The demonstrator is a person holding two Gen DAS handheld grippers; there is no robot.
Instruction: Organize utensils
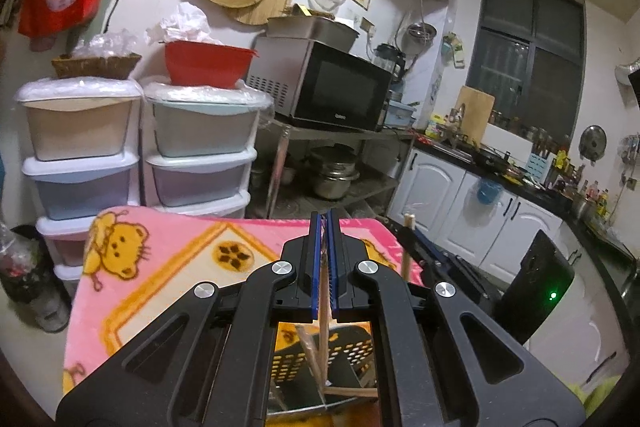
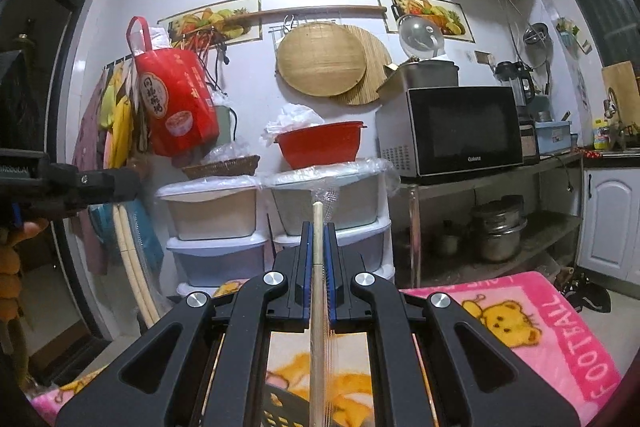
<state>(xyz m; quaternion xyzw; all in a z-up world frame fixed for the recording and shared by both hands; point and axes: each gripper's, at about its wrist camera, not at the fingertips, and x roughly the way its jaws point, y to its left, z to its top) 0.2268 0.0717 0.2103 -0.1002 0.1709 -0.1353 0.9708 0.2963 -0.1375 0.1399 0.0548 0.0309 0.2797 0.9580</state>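
**Both claws carrying chopsticks**

Left gripper (image 1: 326, 223) clamped on thin wooden chopstick (image 1: 323, 311), black perforated plastic basket (image 1: 320, 359) at 6 o'clock. Right gripper (image 2: 319, 233) pinches pale wooden stick w/ clear wrapper (image 2: 317, 267). Next, prob.: lower ends into basket, then release.

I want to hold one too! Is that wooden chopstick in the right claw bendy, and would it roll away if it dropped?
Probably stiff: the wooden chopstick stays straight though the right claw pinches only its middle. It looks thin, so likely light. It seems round, so it might roll, though the fuzzy pink blanket below would likely stop it.
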